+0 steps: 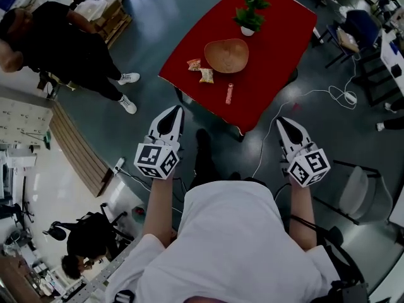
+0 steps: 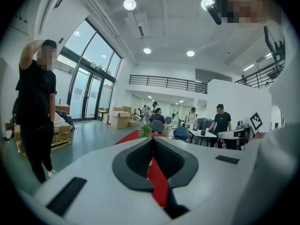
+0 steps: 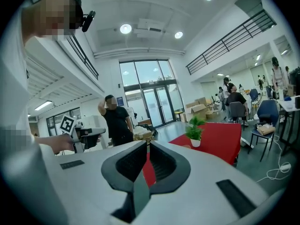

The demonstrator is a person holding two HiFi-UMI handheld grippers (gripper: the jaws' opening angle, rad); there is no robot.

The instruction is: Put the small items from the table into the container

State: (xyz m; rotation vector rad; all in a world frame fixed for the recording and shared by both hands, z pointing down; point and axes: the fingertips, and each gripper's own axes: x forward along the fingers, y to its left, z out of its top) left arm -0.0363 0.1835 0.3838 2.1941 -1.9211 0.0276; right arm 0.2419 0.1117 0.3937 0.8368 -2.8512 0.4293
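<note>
Nothing is in yet. The wooden bowl [image 1: 226,55] on the red table [image 1: 278,49] sits empty, with a potted plant [image 1: 250,11] behind it. All three small items lie on the tabletop on your side of the bowl: an orange packet [image 1: 194,64], a yellowish packet [image 1: 206,76] just beside it, and a pink stick packet [image 1: 229,93] nearer the table's edge. Your left gripper [image 1: 175,110] and right gripper [image 1: 282,122] are both clenched on nothing, held short of the table, one to each side. By my reading the whole job remains: three pick-ups, three drops into the bowl.
</note>
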